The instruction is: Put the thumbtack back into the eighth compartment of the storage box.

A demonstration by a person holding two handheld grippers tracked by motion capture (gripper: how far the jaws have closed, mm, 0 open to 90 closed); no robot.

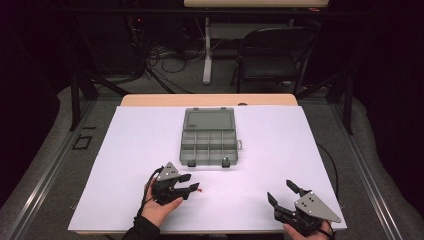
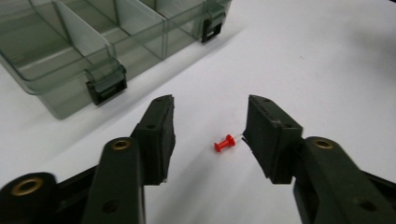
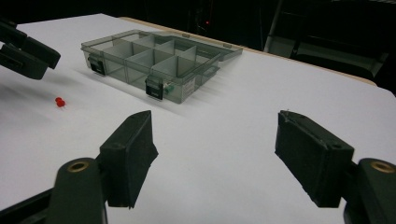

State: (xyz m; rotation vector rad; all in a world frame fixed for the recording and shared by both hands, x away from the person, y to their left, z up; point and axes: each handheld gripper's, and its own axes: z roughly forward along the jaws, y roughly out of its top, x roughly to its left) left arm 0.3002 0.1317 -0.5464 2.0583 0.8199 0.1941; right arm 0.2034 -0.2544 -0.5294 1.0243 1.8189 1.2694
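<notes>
A small red push pin lies on the white table sheet, between the jaws of my left gripper. The jaws stand apart on either side of it, and the pin's point reaches toward the right-hand pad. From above, the left gripper is at the near left with the pin by its tips. My right gripper rests at the near right, open with nothing between its jaws. A grey see-through compartment box sits open at the table's middle, lid laid back.
The box has two dark latches on its near wall and lies just beyond the left gripper. A white sheet covers the table. A black chair, a table leg and floor cables stand behind the far edge.
</notes>
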